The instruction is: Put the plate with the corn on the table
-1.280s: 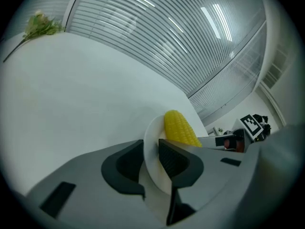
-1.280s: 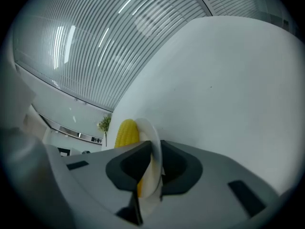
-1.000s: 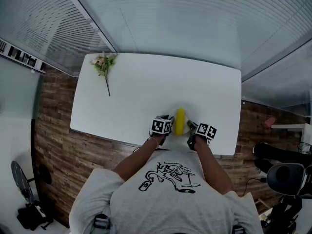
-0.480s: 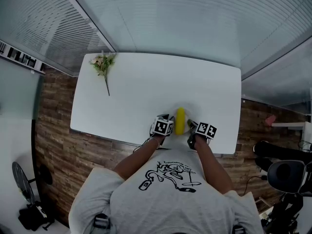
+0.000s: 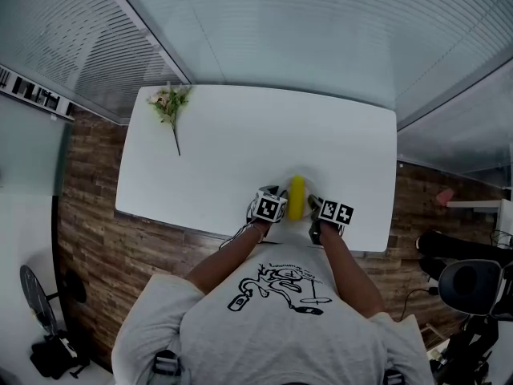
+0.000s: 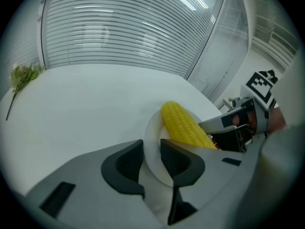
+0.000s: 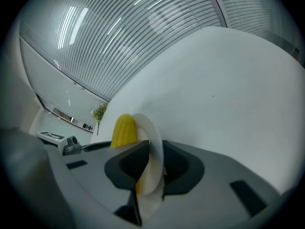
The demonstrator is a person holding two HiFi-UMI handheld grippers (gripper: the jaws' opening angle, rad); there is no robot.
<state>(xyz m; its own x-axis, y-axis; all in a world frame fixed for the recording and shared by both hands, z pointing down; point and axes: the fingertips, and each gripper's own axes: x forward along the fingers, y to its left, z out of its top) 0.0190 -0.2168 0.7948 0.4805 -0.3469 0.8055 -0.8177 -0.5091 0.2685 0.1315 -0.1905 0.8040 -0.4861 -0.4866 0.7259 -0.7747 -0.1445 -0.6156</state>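
A yellow corn cob (image 5: 296,197) lies on a white plate (image 6: 152,144) near the front edge of the white table (image 5: 240,151). My left gripper (image 5: 280,202) is at the plate's left side, with the rim between its jaws (image 6: 151,157) and filling the gap. At the plate's right side is my right gripper (image 5: 313,208). Its jaws have just been opening, and the rim (image 7: 153,142) still sits between them, touching both pads as far as I can see. The corn (image 7: 123,127) shows behind the rim. In the head view the plate hardly stands out from the tabletop.
A flower sprig (image 5: 170,107) lies at the table's far left corner. The table's front edge runs just below both grippers. Slatted blinds close off the far side. Wooden floor surrounds the table, and a dark chair (image 5: 473,289) stands at the right.
The right gripper's marker cube has shifted slightly towards the corn and rolled a little. The left cube has rolled a little too. The corn has stayed where it was.
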